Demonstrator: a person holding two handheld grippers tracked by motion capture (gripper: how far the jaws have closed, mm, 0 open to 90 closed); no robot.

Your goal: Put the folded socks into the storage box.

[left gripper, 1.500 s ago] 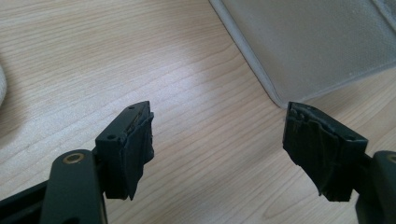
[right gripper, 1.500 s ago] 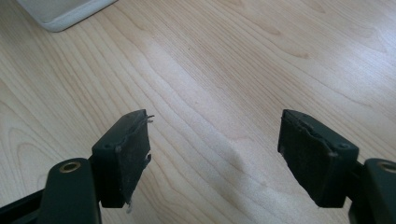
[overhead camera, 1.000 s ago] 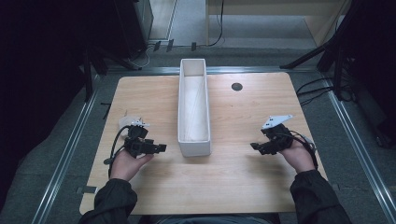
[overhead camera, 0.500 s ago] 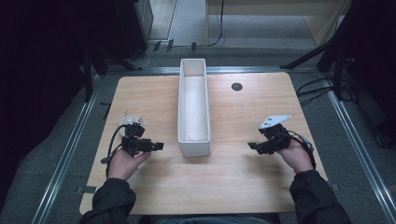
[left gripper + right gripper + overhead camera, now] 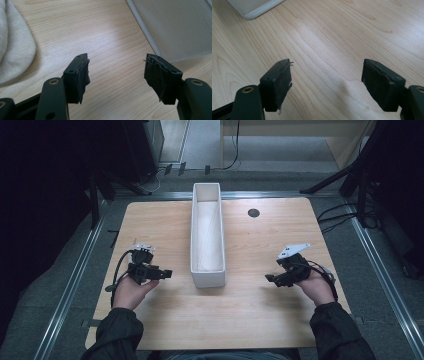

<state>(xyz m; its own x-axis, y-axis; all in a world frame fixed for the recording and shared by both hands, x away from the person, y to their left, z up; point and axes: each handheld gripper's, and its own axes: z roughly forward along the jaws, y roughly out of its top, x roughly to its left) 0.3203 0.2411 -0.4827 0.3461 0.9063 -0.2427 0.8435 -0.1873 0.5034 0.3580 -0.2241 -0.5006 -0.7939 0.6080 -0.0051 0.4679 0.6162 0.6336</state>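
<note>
A long white bin (image 5: 207,235) stands lengthwise at the middle of the wooden table (image 5: 250,320); its inside looks bare white. My left gripper (image 5: 167,274) hovers low to the left of the bin's near end, pointing at it. In the left gripper view it (image 5: 116,75) stands open over bare wood, the bin wall (image 5: 175,25) at the upper right. To the right of the bin's near end, my right gripper (image 5: 270,278) points left toward it. In its own view it (image 5: 327,82) is open and holds nothing, the bin corner (image 5: 254,7) at the top left.
A small black round disc (image 5: 253,212) lies on the table at the far right of the bin. A cream fabric (image 5: 12,42) lies at the left edge of the left gripper view. Metal rails and dark stands surround the table.
My left gripper has drawn back a little to the left, away from the bin. The right gripper has hardly moved.
</note>
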